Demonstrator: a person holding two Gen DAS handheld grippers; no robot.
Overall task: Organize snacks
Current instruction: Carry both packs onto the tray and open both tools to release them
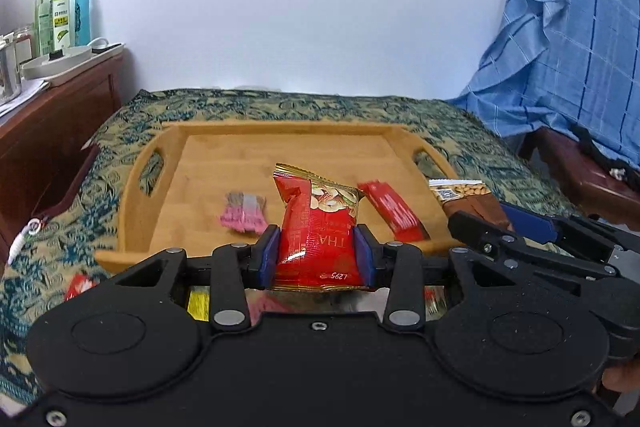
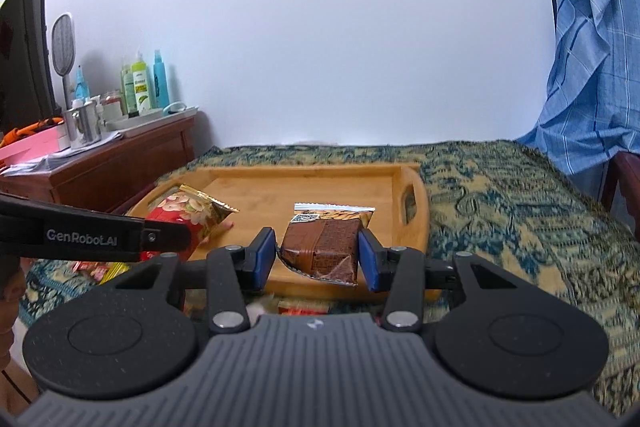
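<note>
A glossy red nut packet (image 1: 318,239), its gold-edged top crumpled, is gripped by the left tool (image 1: 316,253) above the wooden tray's (image 1: 224,131) near edge. Further right, a brown peanut packet (image 2: 324,247) is clamped in the right tool (image 2: 318,257).

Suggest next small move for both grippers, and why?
Probably carry both forward over the wooden tray and release. The left gripper clamps a red nut packet, the right gripper a brown packet, both near its front edge.
</note>
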